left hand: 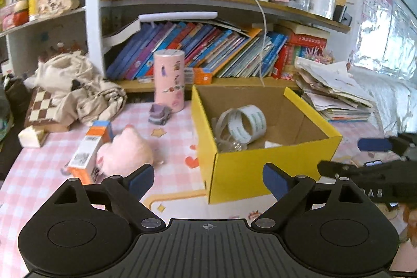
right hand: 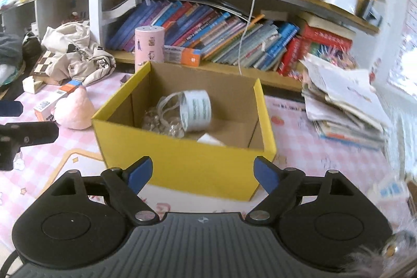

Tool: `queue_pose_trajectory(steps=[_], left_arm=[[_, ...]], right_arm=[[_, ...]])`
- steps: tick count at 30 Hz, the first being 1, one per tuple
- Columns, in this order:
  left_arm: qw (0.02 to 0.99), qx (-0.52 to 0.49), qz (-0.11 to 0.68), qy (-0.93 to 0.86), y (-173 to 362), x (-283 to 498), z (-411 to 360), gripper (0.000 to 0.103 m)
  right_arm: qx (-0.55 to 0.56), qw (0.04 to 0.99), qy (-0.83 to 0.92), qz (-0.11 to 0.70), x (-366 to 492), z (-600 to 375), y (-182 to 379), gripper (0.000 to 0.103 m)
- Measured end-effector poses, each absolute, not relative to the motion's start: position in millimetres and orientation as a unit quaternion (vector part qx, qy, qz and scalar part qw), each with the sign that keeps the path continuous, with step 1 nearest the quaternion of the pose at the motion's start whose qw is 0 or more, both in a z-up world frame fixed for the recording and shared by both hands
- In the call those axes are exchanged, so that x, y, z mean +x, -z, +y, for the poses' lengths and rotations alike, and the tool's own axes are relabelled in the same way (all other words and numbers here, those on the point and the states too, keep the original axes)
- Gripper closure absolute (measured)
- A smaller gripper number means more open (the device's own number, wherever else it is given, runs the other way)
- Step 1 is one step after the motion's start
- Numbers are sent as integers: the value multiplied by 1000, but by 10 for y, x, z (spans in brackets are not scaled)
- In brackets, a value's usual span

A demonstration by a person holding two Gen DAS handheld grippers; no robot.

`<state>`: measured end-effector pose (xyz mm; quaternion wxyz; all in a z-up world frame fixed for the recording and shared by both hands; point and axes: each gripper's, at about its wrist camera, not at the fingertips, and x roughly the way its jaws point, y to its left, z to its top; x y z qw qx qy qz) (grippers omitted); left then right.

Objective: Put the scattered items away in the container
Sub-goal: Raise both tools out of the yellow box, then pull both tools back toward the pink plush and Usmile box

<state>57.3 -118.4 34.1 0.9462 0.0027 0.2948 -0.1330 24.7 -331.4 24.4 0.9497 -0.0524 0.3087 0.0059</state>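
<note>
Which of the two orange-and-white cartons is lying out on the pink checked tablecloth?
The carton with the barcode, lying beside the pink plush toy. The other orange carton sits back on the bookshelf ledge, against the books.

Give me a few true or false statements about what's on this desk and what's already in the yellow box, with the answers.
1. A roll of tape lies inside the yellow box. True.
2. The pink plush toy is in the box. False: it lies on the tablecloth beside the box.
3. Both the left gripper and right gripper are open and empty. True.
4. The pink cylinder tin lies on its side. False: it stands upright.
5. The orange and white carton is outside the box. True.
</note>
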Motion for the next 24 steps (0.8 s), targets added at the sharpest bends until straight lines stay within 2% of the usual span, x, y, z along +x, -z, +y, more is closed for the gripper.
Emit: queue_pose_trajectory(steps=[12, 24], left_arm=[[945, 8, 296, 138, -236, 244, -928, 10], [942, -3, 313, 122, -170, 14, -637, 9]], right_arm=[[-40, 952, 29, 301, -212, -2905, -117, 10], [-39, 948, 42, 314, -425, -2646, -89, 9]])
